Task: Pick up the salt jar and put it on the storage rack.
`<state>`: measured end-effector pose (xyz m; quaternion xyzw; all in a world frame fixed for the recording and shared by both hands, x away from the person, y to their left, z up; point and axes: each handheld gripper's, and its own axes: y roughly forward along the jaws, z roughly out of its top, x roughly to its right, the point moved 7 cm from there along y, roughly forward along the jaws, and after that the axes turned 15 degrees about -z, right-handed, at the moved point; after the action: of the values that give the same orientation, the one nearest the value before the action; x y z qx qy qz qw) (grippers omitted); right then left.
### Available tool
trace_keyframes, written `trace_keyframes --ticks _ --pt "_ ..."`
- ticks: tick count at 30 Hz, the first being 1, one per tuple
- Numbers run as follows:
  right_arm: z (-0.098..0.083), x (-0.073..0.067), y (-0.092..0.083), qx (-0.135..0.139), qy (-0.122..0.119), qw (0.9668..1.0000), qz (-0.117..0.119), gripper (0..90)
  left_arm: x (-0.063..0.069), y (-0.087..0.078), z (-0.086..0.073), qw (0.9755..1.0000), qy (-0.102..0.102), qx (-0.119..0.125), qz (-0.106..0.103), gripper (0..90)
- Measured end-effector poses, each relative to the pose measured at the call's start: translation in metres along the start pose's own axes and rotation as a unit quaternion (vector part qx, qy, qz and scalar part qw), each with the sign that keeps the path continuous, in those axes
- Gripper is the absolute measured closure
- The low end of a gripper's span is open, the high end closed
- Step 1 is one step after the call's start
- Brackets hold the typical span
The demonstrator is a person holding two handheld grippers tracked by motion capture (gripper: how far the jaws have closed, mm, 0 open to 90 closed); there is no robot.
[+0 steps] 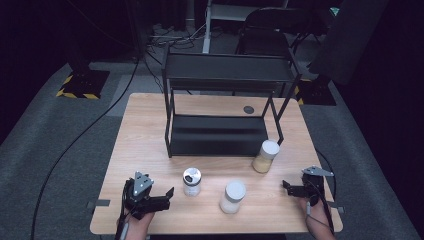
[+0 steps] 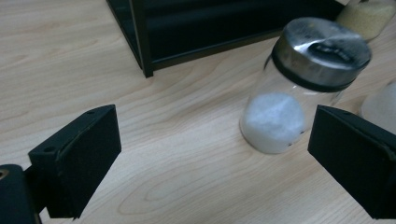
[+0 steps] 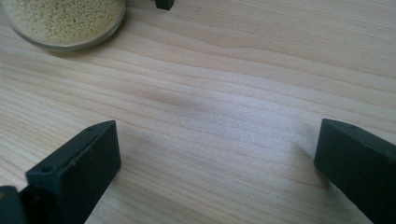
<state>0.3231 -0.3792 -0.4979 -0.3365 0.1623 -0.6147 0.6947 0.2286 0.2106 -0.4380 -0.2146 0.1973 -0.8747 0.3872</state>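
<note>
No readable text, label, brand or number on any visible surface.

A clear glass jar point(image 1: 192, 181) with a shiny metal lid is seen standing upright, partly filled with white powder, in front of the black shelf rack point(image 1: 220, 107), near its left front leg.

Lab, hazard-taped stand bases point(image 1: 82, 82), floor cables point(image 1: 80, 135)
</note>
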Motion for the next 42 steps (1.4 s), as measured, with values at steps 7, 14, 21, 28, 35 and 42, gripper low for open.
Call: trace_keyframes --ticks 7,14,21,28,35,42 --pt "0.000 0.000 0.000 0.000 0.000 1.0000 0.000 0.2 0.008 -0.001 0.004 0.9999 0.005 0.015 -0.006 2.6" --pt "0.001 -0.001 0.001 0.000 0.001 1.0000 0.000 0.2 0.014 0.005 0.010 0.9994 0.013 0.027 -0.017 2.6" --pt "0.001 -0.002 0.001 0.000 0.002 1.0000 -0.002 0.2 0.016 0.015 0.018 0.9991 0.019 0.025 -0.028 2.7" --pt "0.002 -0.002 0.001 0.000 0.002 1.0000 -0.003 0.2 0.019 0.023 0.025 0.9986 0.026 0.023 -0.040 2.6" --pt "0.002 -0.002 0.001 0.000 0.002 1.0000 -0.003 0.2 0.023 0.033 0.029 0.9981 0.032 0.022 -0.048 2.7" --pt "0.002 -0.002 0.001 0.000 0.002 1.0000 -0.003 0.2 0.028 0.039 0.033 0.9977 0.036 0.022 -0.052 2.6"
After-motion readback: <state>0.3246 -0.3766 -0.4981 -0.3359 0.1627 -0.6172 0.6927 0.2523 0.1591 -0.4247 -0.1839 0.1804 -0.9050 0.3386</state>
